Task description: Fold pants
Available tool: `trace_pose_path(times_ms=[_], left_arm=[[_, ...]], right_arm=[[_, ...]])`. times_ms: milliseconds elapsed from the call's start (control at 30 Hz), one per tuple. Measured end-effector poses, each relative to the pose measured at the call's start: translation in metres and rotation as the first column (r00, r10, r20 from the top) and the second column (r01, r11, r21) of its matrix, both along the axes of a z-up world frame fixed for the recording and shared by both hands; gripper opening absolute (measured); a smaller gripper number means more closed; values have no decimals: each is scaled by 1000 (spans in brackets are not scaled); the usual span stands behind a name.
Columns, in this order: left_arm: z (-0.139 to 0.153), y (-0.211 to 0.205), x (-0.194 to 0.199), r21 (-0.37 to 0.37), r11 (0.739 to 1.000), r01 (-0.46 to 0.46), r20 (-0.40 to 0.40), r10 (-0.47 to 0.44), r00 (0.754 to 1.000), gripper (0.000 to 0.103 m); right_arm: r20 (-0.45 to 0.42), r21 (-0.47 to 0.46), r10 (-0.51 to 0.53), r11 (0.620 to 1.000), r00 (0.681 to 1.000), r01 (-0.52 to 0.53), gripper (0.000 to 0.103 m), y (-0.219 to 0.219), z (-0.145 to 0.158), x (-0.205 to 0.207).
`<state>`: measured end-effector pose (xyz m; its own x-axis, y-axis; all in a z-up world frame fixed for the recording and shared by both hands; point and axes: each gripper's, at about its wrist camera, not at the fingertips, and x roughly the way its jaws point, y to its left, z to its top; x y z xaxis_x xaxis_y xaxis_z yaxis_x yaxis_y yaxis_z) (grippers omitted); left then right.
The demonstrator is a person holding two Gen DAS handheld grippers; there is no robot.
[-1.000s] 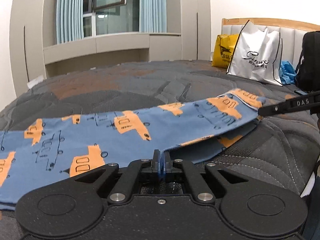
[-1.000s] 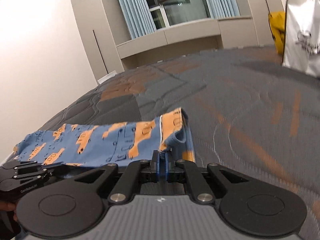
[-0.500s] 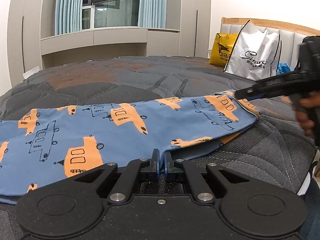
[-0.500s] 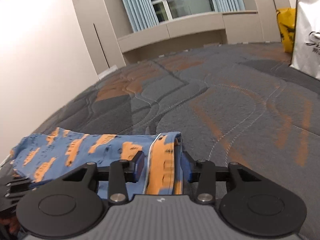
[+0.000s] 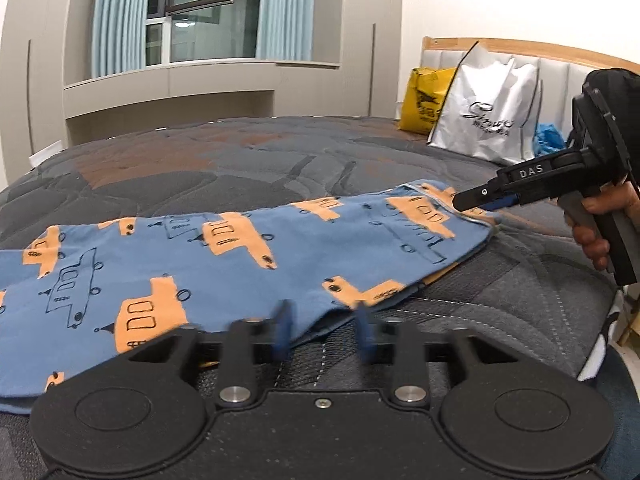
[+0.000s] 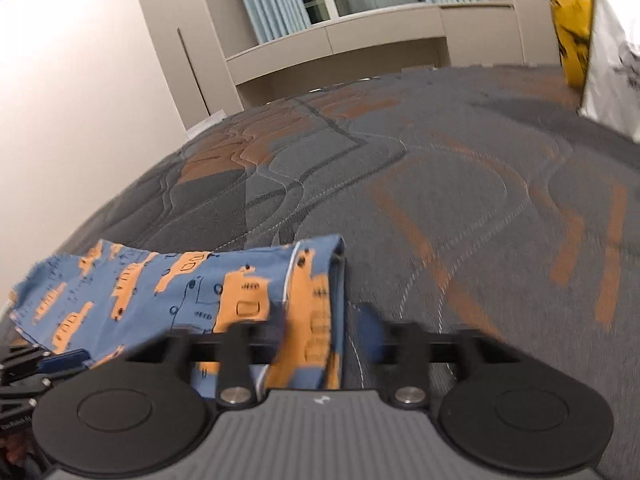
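Left tool (image 5: 323, 330): jaws apart, blurred, nothing between them. It sits low at the near edge of the pants (image 5: 248, 256), with the left finger over the cloth hem and the right finger over bare bed (image 5: 280, 160).

Right tool (image 6: 323, 330): jaws apart, blurred, straddling the waistband end of the pants (image 6: 192, 288) without clamping it. The orange-printed band runs between the fingers and under the tool body. In the left wrist view the right tool (image 5: 486, 200) appears at the far right, held in a hand (image 5: 600, 220), its tip over the waistband corner; whether it touches the cloth cannot be told.

Pants: blue with orange vehicle print, lying flat and lengthwise across the near part of the bed, one leg layered over the other, lower layer showing along the near edge. Legs extend toward the left, waistband toward the right.

Bed: grey quilted cover with rust-brown patches. At the headboard (image 5: 520, 46) stand a white bag (image 5: 488, 120) and, just beside it, a yellow bag (image 5: 426, 100).
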<state>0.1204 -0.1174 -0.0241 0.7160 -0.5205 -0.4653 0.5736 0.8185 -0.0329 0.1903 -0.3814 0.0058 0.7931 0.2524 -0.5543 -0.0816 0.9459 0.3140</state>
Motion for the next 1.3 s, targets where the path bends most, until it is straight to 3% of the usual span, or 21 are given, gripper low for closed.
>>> trace_pose_path(times_ms=[233, 500, 567, 633, 733, 867, 1033, 1100, 1267, 1300], left_arm=[[4, 10, 2, -77, 996, -51, 5, 52, 999, 89], [6, 25, 9, -160, 980, -122, -51, 115, 992, 101], [6, 27, 9, -175, 975, -137, -51, 130, 990, 102], [5, 30, 10, -192, 969, -154, -65, 144, 987, 102], [6, 35, 11, -215, 959, -186, -76, 174, 982, 102], [10, 42, 13, -238, 933, -270, -82, 257, 963, 102], [10, 56, 16, -223, 906, -359, -139, 335, 932, 102], [11, 61, 15, -218, 903, -371, -129, 350, 928, 102], [9, 67, 14, -222, 898, -381, -137, 358, 924, 102], [9, 66, 13, -223, 897, -381, -135, 359, 924, 102]], right_arm=[[-20, 182, 6, 983, 1000, -3, 64, -11, -17, -19], [1, 309, -151, 940, 989, 143, 66, -6, -27, -50], [-5, 335, -191, 924, 982, 181, 72, -4, -26, -58], [2, 347, -204, 918, 979, 190, 89, 2, -24, -66], [24, 351, -174, 923, 984, 155, 97, 15, -19, -71], [23, 371, -202, 911, 979, 179, 94, 21, -19, -61], [10, 462, -311, 844, 950, 271, 80, 12, -23, -59], [13, 481, -331, 829, 944, 284, 81, 14, -27, -63], [46, 465, -335, 841, 941, 277, 81, 22, -30, -64], [43, 459, -336, 843, 941, 280, 70, 24, -31, -62]])
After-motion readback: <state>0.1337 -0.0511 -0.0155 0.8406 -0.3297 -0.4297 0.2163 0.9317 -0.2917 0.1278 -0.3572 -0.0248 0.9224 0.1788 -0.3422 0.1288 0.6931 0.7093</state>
